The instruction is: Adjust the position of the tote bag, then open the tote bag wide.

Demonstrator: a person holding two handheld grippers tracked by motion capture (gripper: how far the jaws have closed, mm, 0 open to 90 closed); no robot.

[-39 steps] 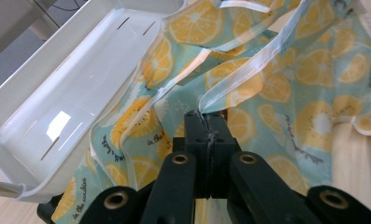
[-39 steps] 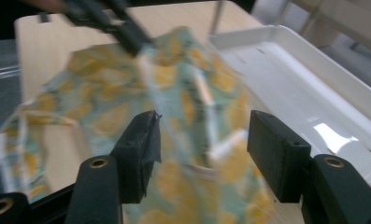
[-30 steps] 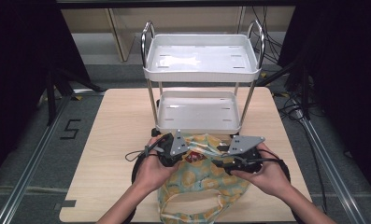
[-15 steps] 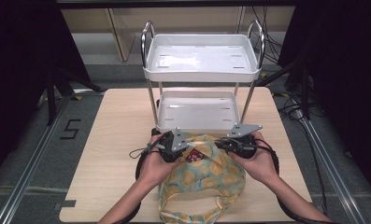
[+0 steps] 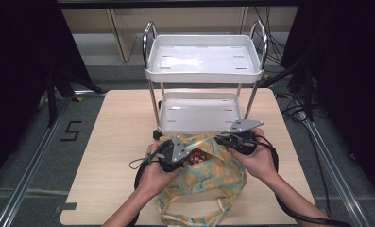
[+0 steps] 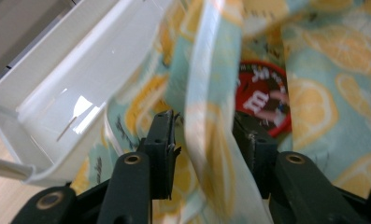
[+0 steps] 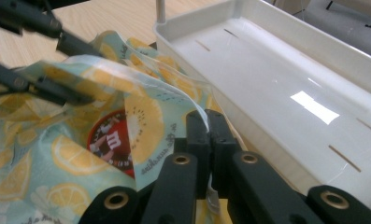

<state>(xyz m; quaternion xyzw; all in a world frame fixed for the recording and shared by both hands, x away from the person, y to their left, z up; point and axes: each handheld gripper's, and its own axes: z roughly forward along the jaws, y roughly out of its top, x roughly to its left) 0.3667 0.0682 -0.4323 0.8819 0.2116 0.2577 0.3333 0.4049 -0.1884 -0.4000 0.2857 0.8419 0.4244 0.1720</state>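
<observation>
We are working at the mouth of the bag [image 5: 208, 177], which is lying on the table [image 5: 114, 142] just in front of the cart [image 5: 201, 113], its far edge touching the lower tray. Our right gripper [image 7: 206, 123] is pinching the bag's rim, jaws pressed together on the fabric. Our left gripper [image 6: 204, 135] has just been opening: its jaws are now standing spread, with a strip of the rim hanging between them but not being pressed.

Inside the mouth we are seeing a red packet [image 6: 262, 95] lying on the lining.

To do this step well, we judge that the right grip should be keeping the rim lifted and pulled toward the cart, so the mouth stays wide. The left jaws need to be clearing the loose strip before reaching in, otherwise they may be catching fabric together with the packet. Going in low and along the lining looks safest, closing only once the packet alone sits between the pads.
</observation>
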